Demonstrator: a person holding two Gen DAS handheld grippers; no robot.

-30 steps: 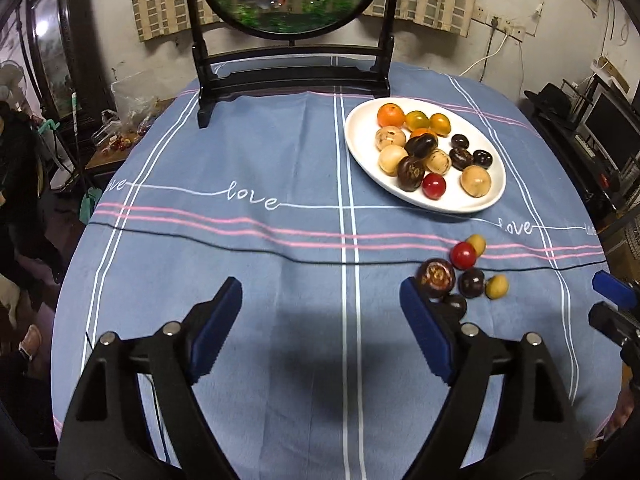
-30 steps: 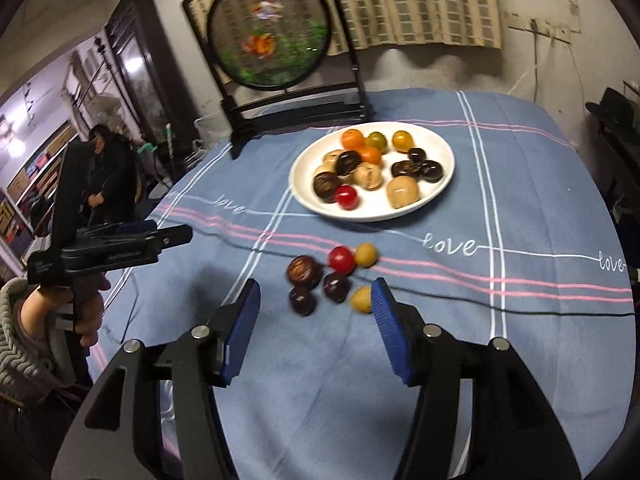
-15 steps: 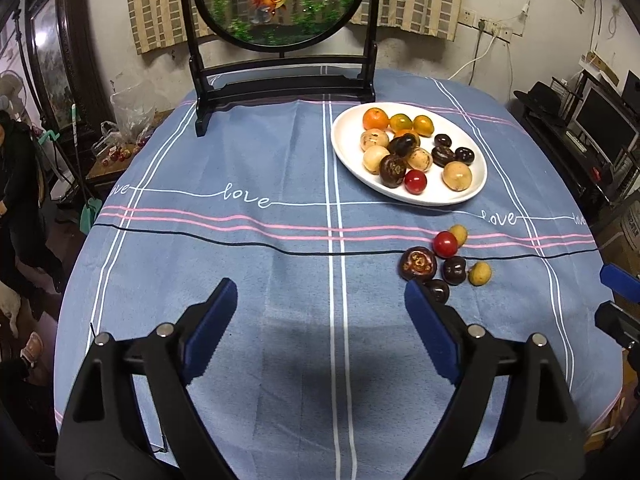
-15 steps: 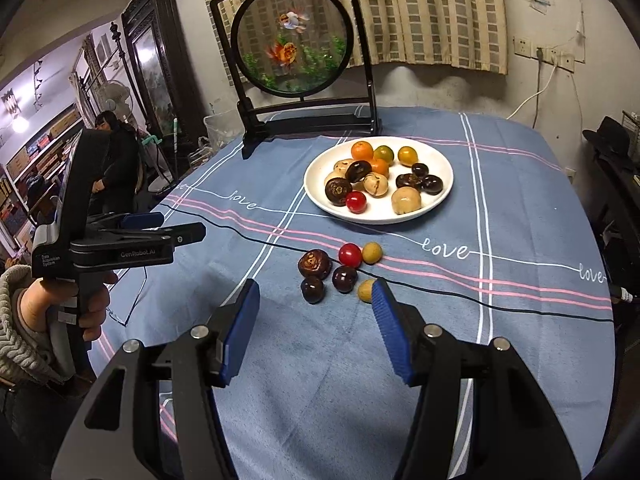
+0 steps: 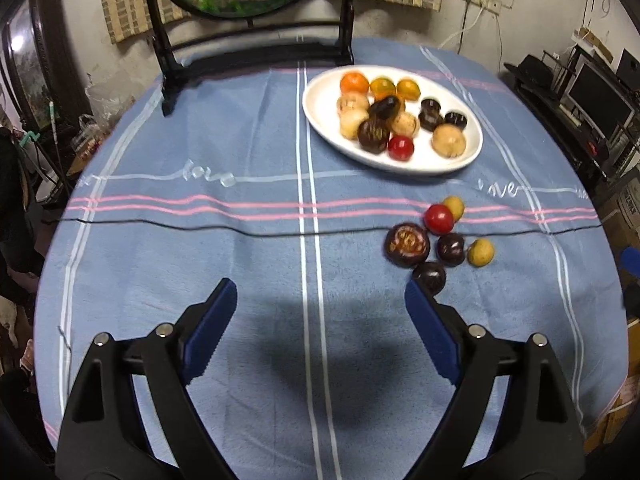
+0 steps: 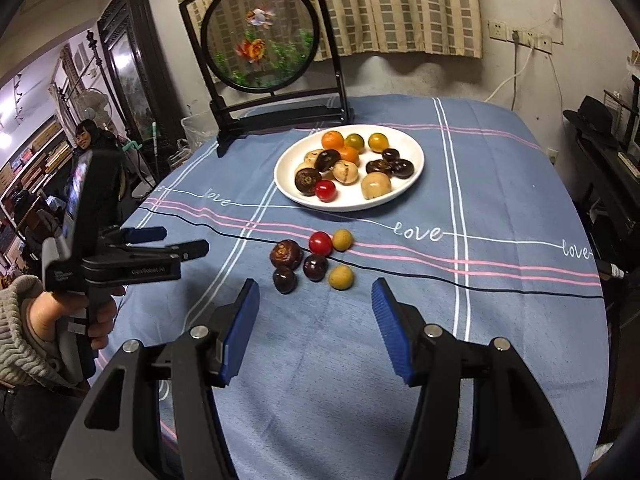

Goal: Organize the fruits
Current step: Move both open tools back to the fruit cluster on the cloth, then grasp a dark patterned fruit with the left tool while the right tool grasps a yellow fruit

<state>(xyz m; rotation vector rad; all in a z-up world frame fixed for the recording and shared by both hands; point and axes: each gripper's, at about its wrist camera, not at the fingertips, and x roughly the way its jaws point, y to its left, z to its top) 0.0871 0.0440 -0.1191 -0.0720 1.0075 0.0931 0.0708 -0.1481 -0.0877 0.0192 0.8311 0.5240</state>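
Several loose fruits lie in a cluster on the blue cloth: a big dark brown one (image 6: pixel 286 255), a red one (image 6: pixel 321 243), two yellow ones and two small dark ones. A white plate (image 6: pixel 352 200) behind them holds many more fruits. My right gripper (image 6: pixel 315 285) is open and empty, just short of the cluster. My left gripper (image 5: pixel 319 286) is open and empty over bare cloth. The nearest dark fruit (image 5: pixel 429 277) sits just beyond its right fingertip. A hand in a knit sleeve holds the left gripper (image 6: pixel 182 240), seen at the left of the right wrist view.
A round goldfish screen on a black stand (image 6: pixel 260 36) stands at the table's back, left of the plate (image 5: pixel 320 112). The round table's edge curves close on both sides. A person (image 6: pixel 86 136) is in the room beyond the left edge. Shelves and monitors (image 5: pixel 600 100) are at the right.
The left gripper has dropped lower and come nearer the cloth, and its jaws stand a little wider. The right view tipped up slightly a second ago, then held steady.
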